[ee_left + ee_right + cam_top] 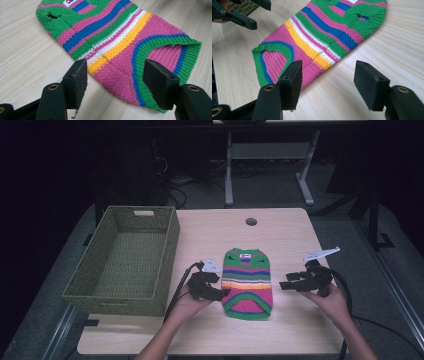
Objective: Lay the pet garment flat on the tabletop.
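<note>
Both sets of fingers are spread wide with nothing between them. At the far left of the wooden counter (290, 227), a green woven basket (125, 260) sits with its left part hanging past the counter's left edge. Just right of it, the left gripper (220, 292) is held in the person's left hand (187, 307), its black fingers (76, 80) pointing right at the near left edge of the striped knitted sweater (247, 282); in the left gripper view they straddle the garment's pink and yellow bands without closing on it. That small sweater lies flat in the middle of the counter, green neck end far and green hem near. On its right, the right gripper (286, 285), in the right hand (332, 302), points left with its fingers (292, 80) parted, near the sweater's right edge.
</note>
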